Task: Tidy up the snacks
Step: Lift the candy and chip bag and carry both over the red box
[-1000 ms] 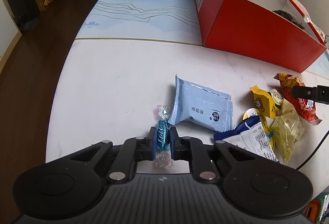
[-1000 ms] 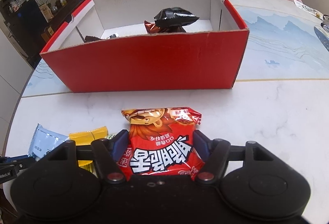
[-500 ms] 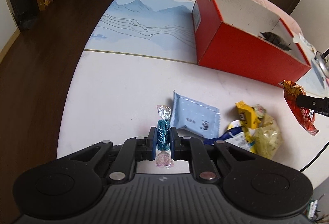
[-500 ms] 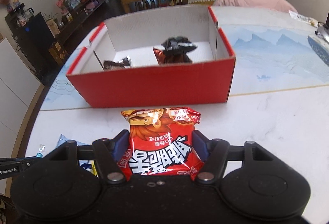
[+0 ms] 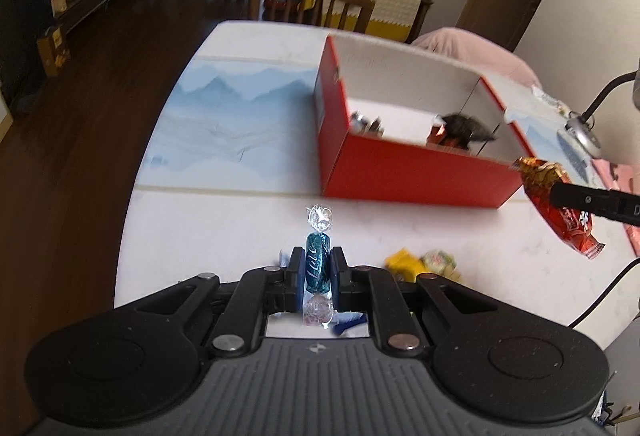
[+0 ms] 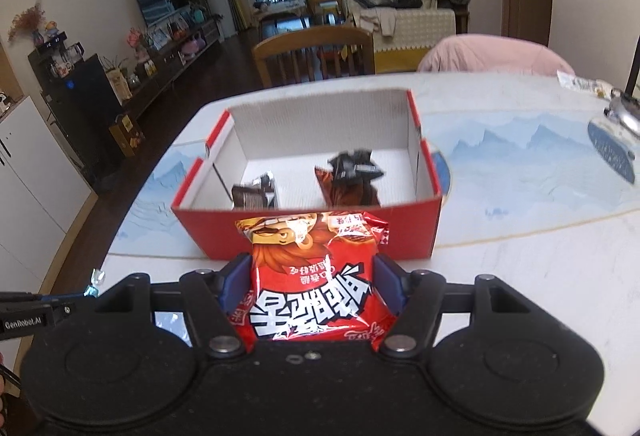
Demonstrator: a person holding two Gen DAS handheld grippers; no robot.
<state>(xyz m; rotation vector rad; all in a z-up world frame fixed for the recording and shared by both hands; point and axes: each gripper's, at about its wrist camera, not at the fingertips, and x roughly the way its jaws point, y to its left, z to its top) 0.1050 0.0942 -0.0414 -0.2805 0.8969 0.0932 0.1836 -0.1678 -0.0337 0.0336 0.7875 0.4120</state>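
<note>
My left gripper (image 5: 316, 270) is shut on a teal twist-wrapped candy (image 5: 317, 268), held in the air above the white table. My right gripper (image 6: 312, 286) is shut on a red snack bag (image 6: 314, 284) with a cartoon face, hanging just in front of the near wall of the red cardboard box (image 6: 312, 236). From the left wrist view that bag (image 5: 560, 212) hangs at the right, beside the box (image 5: 408, 172). Inside the box lie a dark packet (image 6: 352, 180) and a small brown one (image 6: 254, 194).
Below the left gripper, a yellow packet (image 5: 404, 262) and a pale green one (image 5: 438, 260) lie on the table (image 5: 208, 236). A wooden chair (image 6: 316, 52) stands at the far table end. A lamp head (image 6: 620, 108) and cable sit at the right.
Both grippers have risen with their snacks still held. The table and the box look farther below, the box interior shows more, and the loose snack pile has slipped mostly under the left gripper.
</note>
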